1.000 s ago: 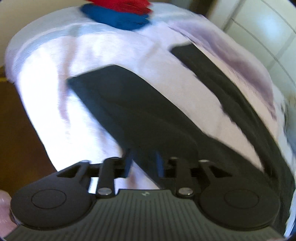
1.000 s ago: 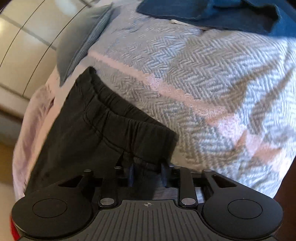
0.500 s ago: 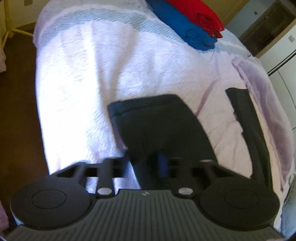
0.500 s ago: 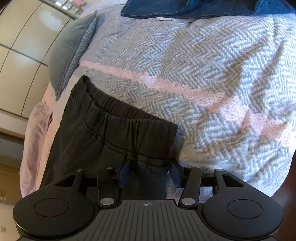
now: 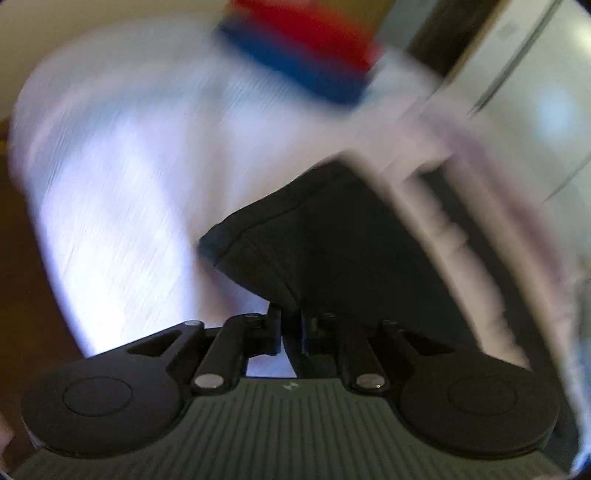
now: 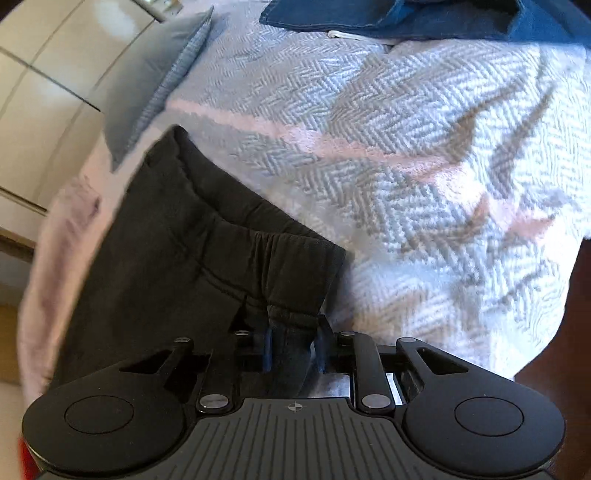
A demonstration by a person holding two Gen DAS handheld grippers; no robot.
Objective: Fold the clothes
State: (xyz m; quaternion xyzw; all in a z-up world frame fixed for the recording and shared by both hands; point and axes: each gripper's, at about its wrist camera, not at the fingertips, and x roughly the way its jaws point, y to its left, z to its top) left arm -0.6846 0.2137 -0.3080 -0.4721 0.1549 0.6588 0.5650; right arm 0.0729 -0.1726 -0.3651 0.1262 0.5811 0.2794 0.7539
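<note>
Black trousers lie on a bed. In the left wrist view my left gripper [image 5: 291, 330] is shut on the hem end of a trouser leg [image 5: 332, 240], which rises in a peak from the jaws; the view is blurred by motion. In the right wrist view my right gripper [image 6: 293, 345] is shut on the elastic waistband of the black trousers [image 6: 207, 251], with a fold of cloth bunched between the blue pads [image 6: 266, 349]. The rest of the trousers spreads flat to the left.
The bed has a pale herringbone bedspread [image 6: 406, 155] with a pink stripe. Folded blue and red clothes [image 5: 306, 55] lie at its far end. A denim garment [image 6: 424, 18] and a grey pillow [image 6: 159, 81] lie at the other end. White cupboards [image 6: 37, 74] stand beside the bed.
My left gripper has closed tight on the trouser leg end and swung fast, blurring its view. My right gripper has narrowed onto the waistband and shifted a little.
</note>
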